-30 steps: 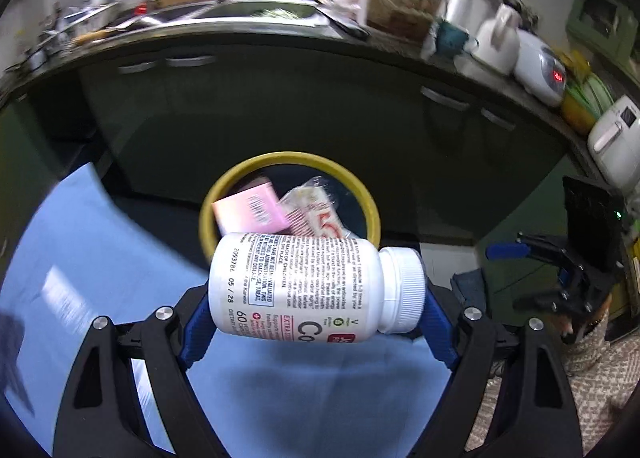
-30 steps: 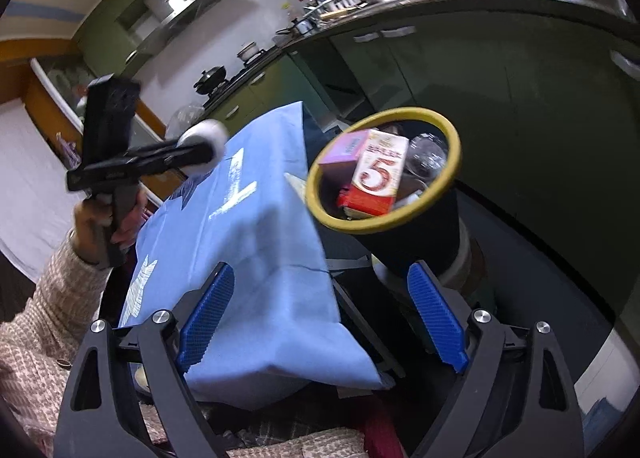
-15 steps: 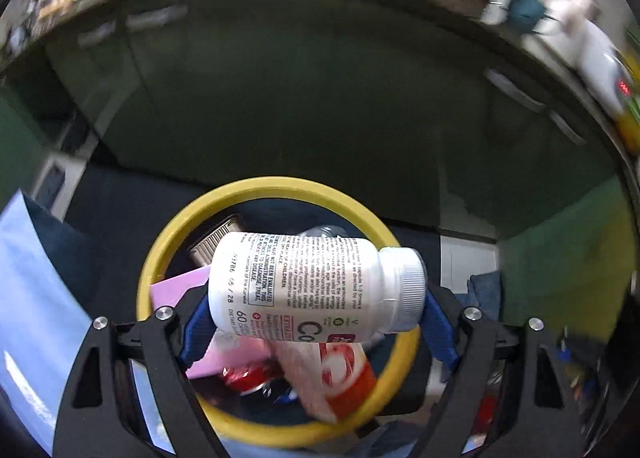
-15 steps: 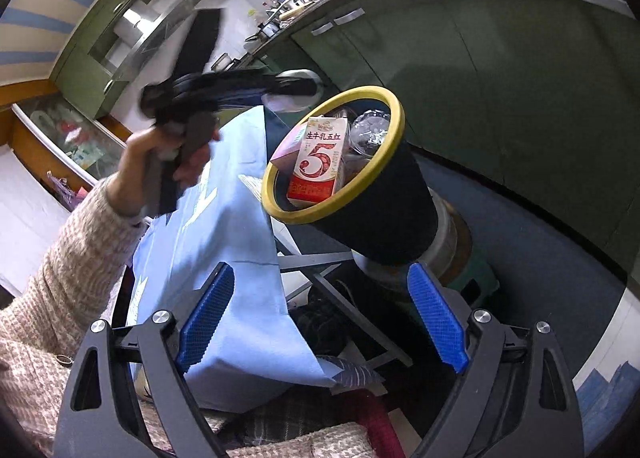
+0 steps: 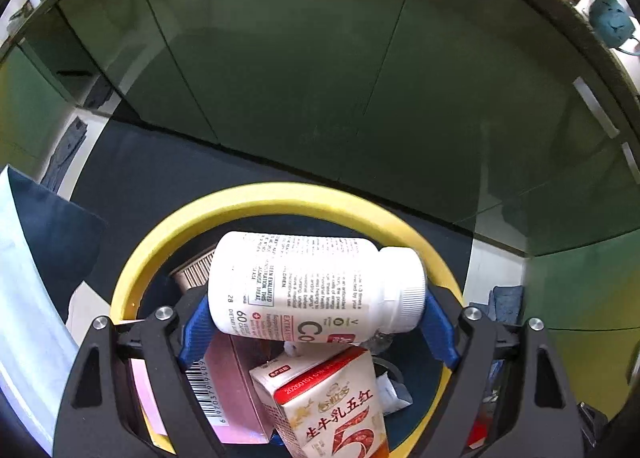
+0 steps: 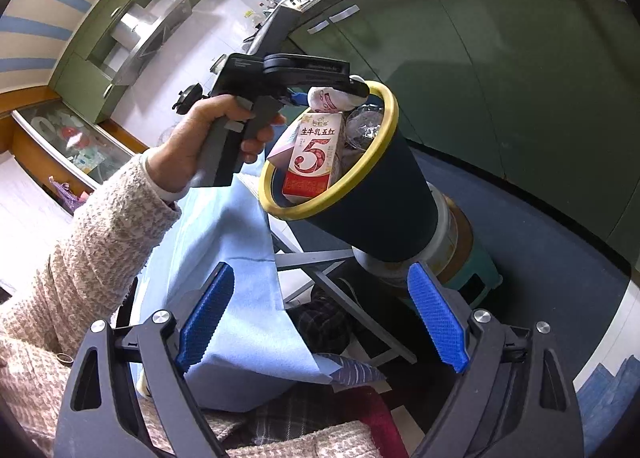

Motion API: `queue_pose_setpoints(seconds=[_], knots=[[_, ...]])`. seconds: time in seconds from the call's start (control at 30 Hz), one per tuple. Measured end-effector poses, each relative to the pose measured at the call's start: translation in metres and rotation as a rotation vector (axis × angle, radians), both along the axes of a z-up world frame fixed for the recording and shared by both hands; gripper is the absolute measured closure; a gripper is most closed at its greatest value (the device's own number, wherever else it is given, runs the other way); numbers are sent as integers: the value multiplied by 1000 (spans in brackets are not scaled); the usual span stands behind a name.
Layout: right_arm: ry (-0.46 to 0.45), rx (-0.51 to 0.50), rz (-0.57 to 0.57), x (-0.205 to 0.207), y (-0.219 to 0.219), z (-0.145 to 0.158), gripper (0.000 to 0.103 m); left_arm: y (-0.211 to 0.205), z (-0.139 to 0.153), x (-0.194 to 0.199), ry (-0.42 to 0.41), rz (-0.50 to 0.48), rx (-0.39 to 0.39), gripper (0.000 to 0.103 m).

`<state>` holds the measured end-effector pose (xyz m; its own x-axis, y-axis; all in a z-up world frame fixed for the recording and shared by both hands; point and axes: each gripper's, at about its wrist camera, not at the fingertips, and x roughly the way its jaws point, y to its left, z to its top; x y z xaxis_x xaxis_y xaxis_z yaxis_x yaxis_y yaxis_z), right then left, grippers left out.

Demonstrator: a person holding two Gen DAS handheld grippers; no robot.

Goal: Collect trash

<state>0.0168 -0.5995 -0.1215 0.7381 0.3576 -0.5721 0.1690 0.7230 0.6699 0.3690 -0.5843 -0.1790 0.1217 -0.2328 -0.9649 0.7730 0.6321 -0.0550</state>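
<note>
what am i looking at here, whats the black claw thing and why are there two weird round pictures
There is no robot here. A person holds a hand-squeezed two-finger gripper in each hand, and a fisheye camera on each one looks out along its fingers, which gives the round pictures.

The left gripper is clamped on a white pill bottle, held sideways over a dark bin with a yellow rim. In the bin lie a red and white milk carton and a pink box.

The right gripper is open and empty. Its picture shows the same bin from the side, with the person's hand holding the left gripper above it.
</note>
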Motion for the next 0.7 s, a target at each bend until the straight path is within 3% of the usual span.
queue_pose_setpoints(seconds=[0.17, 0.4, 0.53, 0.7], knots=[[-4, 1, -8, -2, -3, 2, 15, 5, 5, 1, -3, -7, 0, 15], [-22, -13, 12, 1, 4, 7, 15, 41, 41, -17, -45, -23, -55, 15], [-28, -28, 37, 4, 11, 13, 15, 91, 80, -39, -69, 5, -166, 14], [-38, -59, 89, 9, 32, 24, 15, 184, 127, -77, -174, 84, -298, 9]])
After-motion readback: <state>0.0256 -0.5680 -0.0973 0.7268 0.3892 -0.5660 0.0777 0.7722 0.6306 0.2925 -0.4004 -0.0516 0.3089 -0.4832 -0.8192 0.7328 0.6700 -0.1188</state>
